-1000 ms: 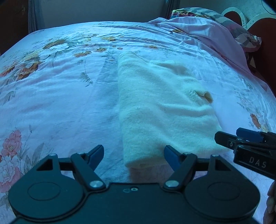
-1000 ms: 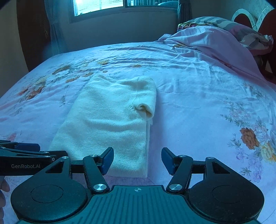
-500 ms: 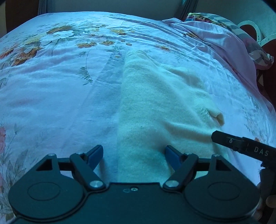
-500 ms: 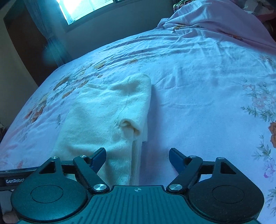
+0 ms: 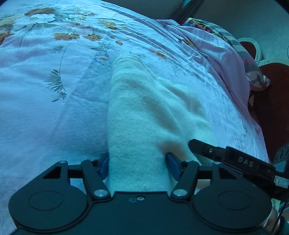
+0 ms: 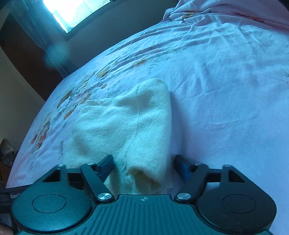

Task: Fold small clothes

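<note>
A cream knitted garment (image 5: 144, 112) lies folded into a long strip on the floral bedsheet (image 5: 45, 108). My left gripper (image 5: 137, 164) straddles its near left end. Its jaws are closing, the fabric fills the gap between the blue pads, and it is not pinched. My right gripper (image 6: 144, 164) straddles the near right end of the garment (image 6: 117, 126), where a folded sleeve cuff sits. Its jaws are closing too; a sliver of sheet shows beside the right pad. In the left wrist view a finger (image 5: 216, 153) of the right gripper rests on the garment's right side.
A rumpled pink quilt and patterned pillow (image 5: 216, 50) lie at the head of the bed, against a dark red headboard (image 5: 271, 86). The bright window (image 6: 72, 10) is on the far wall. Open sheet (image 6: 225, 90) stretches to the garment's right.
Both grippers moved forward and down onto the garment's near end, each rolling a little. Their jaws narrowed around the fabric, which now sits between the pads.
</note>
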Motion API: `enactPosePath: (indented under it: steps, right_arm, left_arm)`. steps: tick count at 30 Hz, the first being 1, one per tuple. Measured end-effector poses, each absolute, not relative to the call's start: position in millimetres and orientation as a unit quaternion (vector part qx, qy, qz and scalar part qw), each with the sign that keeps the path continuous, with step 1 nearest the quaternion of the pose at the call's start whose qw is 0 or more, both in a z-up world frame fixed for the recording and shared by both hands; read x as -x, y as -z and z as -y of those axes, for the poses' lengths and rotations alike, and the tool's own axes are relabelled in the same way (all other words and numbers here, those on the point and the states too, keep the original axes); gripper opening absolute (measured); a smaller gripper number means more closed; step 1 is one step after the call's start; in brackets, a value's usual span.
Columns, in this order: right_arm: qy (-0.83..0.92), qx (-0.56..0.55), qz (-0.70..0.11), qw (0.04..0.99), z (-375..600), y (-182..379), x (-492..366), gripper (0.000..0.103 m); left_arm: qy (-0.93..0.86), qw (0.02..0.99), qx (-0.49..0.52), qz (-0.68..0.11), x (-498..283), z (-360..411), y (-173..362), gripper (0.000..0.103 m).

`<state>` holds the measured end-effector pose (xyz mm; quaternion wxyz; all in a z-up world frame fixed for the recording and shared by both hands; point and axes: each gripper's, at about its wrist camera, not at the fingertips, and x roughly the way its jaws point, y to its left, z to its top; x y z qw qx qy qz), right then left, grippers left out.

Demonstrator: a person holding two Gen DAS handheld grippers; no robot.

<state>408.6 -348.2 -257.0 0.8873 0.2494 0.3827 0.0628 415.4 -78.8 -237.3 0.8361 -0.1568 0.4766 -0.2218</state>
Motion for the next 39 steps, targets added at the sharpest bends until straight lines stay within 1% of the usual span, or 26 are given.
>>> enactPosePath:
  steps: [1,2,3,6,9,14,20,24,29,37,39]
  right_arm:
    - [-0.067,-0.261,-0.384,0.883,350,259,-411,0.046]
    - [-0.07,-0.276,-0.387,0.877,351,260,-413,0.037]
    - [-0.071,-0.276,-0.388,0.876,348,260,-414,0.034]
    - [-0.066,-0.232,-0.383,0.892,336,253,-411,0.029]
    - [-0.067,-0.23,-0.359,0.902,329,241,-401,0.028]
    - [-0.092,-0.213,-0.327,0.916,309,206,-382,0.027]
    - [-0.13,-0.216,-0.308,0.917,272,173,-353,0.027]
    - [-0.153,-0.209,-0.305,0.917,236,162,-334,0.027]
    - [-0.169,-0.203,-0.314,0.912,200,171,-315,0.027]
    - [-0.171,-0.174,-0.338,0.909,161,205,-316,0.027]
    - [-0.163,-0.165,-0.355,0.906,158,219,-319,0.027]
  left_arm:
    - [0.223,0.834,0.165,-0.478,-418,78,239,0.053]
    - [0.224,0.832,0.168,-0.479,-419,78,240,0.05]
    - [0.225,0.832,0.168,-0.479,-420,79,239,0.045]
    - [0.223,0.839,0.155,-0.471,-415,84,233,0.035]
    - [0.223,0.852,0.138,-0.453,-407,86,219,0.032]
    - [0.229,0.863,0.138,-0.429,-391,68,190,0.031]
    - [0.223,0.878,0.133,-0.402,-353,24,151,0.031]
    - [0.204,0.886,0.137,-0.393,-326,-5,142,0.031]
    - [0.189,0.89,0.137,-0.392,-300,-39,150,0.031]
    - [0.162,0.889,0.139,-0.405,-293,-72,184,0.033]
    - [0.157,0.884,0.131,-0.42,-293,-73,199,0.036]
